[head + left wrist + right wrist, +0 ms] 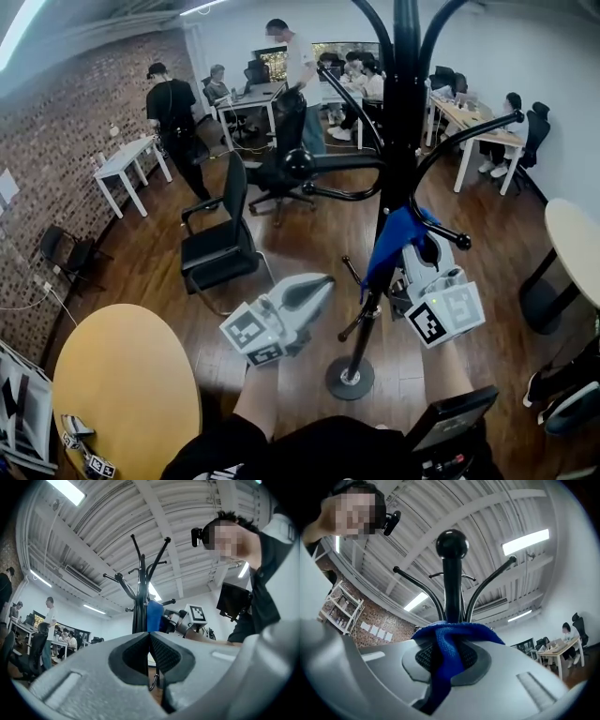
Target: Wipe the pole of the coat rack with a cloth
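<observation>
Right gripper (pixel 445 656) is clamping the blue cloth (pixel 450 639), jaws closed on a fold that is bunching over the pads and trailing down between them; in the head view the cloth (pixel 394 239) is lying against the black pole (pixel 405 94) about midway up, below the curved hooks and well above the round base (pixel 350 377). Left gripper (pixel 150 653) is holding nothing, its pads pressing together; it is hanging just left of the pole, lower than the cloth, not touching the rack (pixel 139 597). An office chair (pixel 220 248) is standing left of the rack; a round table (pixel 122 394) is sitting at the near left; people are working at desks in the background.
</observation>
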The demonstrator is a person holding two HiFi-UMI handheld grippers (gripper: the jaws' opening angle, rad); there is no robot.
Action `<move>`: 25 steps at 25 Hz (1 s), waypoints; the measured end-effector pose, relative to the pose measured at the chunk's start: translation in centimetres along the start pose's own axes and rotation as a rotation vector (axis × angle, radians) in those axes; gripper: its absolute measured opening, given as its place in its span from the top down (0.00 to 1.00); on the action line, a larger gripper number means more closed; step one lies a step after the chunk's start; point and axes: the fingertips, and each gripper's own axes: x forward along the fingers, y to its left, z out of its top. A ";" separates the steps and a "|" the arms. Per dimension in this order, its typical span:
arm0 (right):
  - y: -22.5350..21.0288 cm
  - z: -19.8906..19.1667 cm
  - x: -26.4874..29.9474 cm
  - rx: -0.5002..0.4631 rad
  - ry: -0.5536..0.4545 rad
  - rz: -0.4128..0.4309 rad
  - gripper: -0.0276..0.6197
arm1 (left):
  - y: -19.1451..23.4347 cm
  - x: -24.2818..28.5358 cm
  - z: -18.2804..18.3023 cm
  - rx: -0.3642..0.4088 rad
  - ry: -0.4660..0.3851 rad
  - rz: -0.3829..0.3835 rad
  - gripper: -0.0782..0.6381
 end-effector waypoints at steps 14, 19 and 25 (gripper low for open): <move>1.7 -18.2 -8.6 0.274 0.280 -0.074 0.92 | 3.3 2.0 -2.8 -0.007 0.106 -0.023 0.89; 5.7 -24.5 -8.7 0.276 0.448 -0.058 0.92 | 4.6 2.4 -4.8 -0.027 0.107 -0.147 0.89; 5.3 -27.1 -9.4 0.359 0.554 -0.201 0.92 | 6.2 1.7 -5.9 -0.093 0.090 -0.356 0.89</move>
